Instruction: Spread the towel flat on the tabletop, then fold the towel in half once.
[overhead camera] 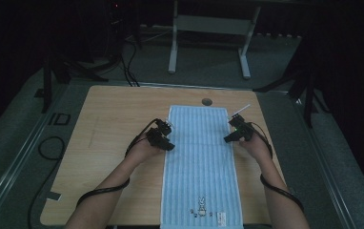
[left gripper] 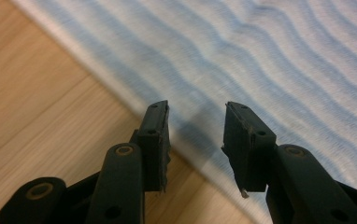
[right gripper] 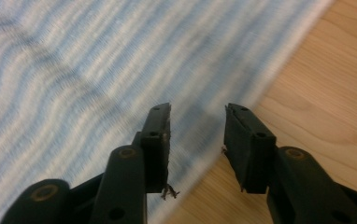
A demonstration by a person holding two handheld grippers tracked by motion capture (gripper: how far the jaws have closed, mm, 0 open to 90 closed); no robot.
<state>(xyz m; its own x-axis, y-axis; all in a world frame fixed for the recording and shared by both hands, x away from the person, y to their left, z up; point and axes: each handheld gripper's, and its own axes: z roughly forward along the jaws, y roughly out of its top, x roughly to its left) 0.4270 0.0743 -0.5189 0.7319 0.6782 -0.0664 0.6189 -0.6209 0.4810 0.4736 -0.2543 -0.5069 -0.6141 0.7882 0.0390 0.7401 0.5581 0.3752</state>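
Lying flat along the wooden table (overhead camera: 118, 109): blue striped towel (overhead camera: 201, 157). Left gripper (overhead camera: 165, 137) at left long edge, jaws spread, nothing pinched. Right gripper (overhead camera: 235, 130) at right edge, likewise spread. Probably soft, light, limp; best pinched at hems.

Dim high view, dark surroundings, brighter gripper views slightly motion-blurred

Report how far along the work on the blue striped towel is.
Done: the towel lies spread flat and lengthwise on the table, its rabbit end nearest the person. In hand: the left gripper sits at its left edge and the right gripper at its right edge, jaws apart over the hem, gripping nothing. Left: probably clamping both edges and folding; no fold shows yet.
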